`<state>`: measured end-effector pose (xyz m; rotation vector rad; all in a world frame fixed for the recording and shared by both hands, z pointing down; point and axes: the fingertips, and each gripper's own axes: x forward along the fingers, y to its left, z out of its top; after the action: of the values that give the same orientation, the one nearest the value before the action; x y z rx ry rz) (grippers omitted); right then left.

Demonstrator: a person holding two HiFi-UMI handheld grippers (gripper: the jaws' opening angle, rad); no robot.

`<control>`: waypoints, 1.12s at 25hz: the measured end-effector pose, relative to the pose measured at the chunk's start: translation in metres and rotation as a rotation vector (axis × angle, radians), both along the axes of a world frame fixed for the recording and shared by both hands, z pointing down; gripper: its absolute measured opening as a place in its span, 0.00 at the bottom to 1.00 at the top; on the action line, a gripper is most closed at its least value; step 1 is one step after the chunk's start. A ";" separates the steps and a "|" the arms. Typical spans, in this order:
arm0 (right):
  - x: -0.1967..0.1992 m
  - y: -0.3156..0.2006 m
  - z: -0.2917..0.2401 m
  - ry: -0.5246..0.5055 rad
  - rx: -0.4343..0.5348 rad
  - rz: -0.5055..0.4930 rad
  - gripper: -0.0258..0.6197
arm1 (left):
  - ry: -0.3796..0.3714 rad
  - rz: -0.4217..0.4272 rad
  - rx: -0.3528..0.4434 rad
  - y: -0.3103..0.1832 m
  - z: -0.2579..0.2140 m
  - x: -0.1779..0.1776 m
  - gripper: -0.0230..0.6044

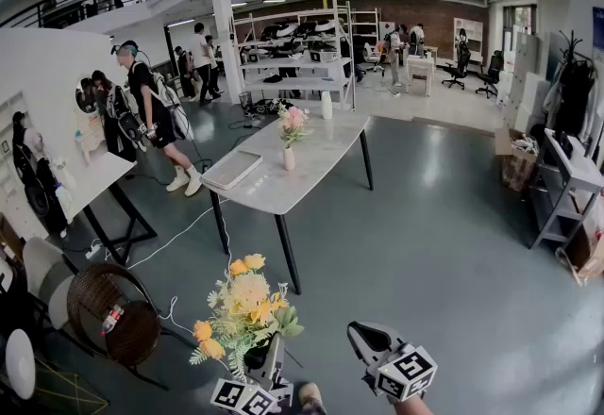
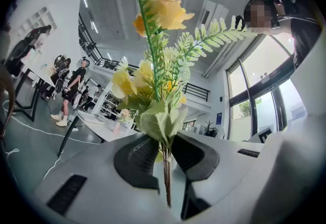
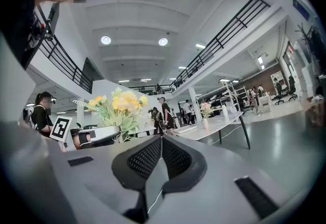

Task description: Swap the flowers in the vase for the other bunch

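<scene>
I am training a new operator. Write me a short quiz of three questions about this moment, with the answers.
1. Which gripper holds the yellow bunch?
2. True or false: the right gripper is shut, with nothing between its jaws.
3. The flowers in the vase on the table are: A pink, B blue, C white.
Key: 1 the left gripper, closed on the stems; 2 true; 3 A.
</scene>
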<state>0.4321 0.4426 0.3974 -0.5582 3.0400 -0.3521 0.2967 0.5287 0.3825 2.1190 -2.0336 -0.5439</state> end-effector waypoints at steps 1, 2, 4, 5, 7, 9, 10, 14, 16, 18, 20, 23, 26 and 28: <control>-0.004 -0.004 0.001 -0.009 0.000 -0.004 0.08 | 0.001 0.000 -0.002 -0.004 0.001 -0.004 0.17; -0.009 -0.008 0.002 -0.013 0.000 -0.005 0.08 | 0.002 -0.001 -0.005 -0.008 0.002 -0.008 0.17; -0.016 -0.017 0.007 0.007 -0.002 0.000 0.08 | 0.005 -0.001 -0.009 -0.017 0.005 -0.017 0.17; -0.021 -0.023 0.010 0.022 -0.004 0.004 0.08 | 0.006 -0.001 -0.010 -0.022 0.007 -0.021 0.17; -0.032 -0.034 0.013 0.028 -0.010 0.006 0.08 | 0.008 0.002 -0.013 -0.033 0.009 -0.031 0.17; -0.045 -0.047 0.015 0.032 -0.012 0.006 0.08 | 0.010 0.008 -0.019 -0.046 0.011 -0.041 0.17; -0.053 -0.055 0.015 0.035 -0.009 0.006 0.08 | 0.009 0.012 -0.023 -0.053 0.013 -0.047 0.17; -0.088 -0.088 0.013 0.039 0.006 0.012 0.08 | -0.008 0.039 -0.032 -0.087 0.018 -0.074 0.17; -0.103 -0.103 0.014 0.053 0.009 0.024 0.08 | -0.020 0.049 -0.036 -0.102 0.018 -0.083 0.17; -0.115 -0.118 0.013 0.060 0.005 0.040 0.09 | -0.024 0.059 -0.042 -0.116 0.019 -0.091 0.17; -0.129 -0.130 0.012 0.063 -0.003 0.056 0.09 | -0.026 0.073 -0.043 -0.129 0.018 -0.101 0.17; -0.153 -0.144 0.013 0.058 -0.006 0.071 0.09 | -0.031 0.095 -0.039 -0.145 0.016 -0.124 0.17; -0.171 -0.159 0.016 0.076 -0.010 0.102 0.09 | -0.040 0.112 -0.033 -0.157 0.015 -0.144 0.17; -0.184 -0.165 0.013 0.067 -0.010 0.110 0.09 | -0.048 0.120 -0.025 -0.162 0.013 -0.157 0.17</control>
<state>0.2481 0.2777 0.4108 -0.7485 3.0555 -0.3508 0.1395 0.3662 0.3955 2.2425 -1.9105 -0.4510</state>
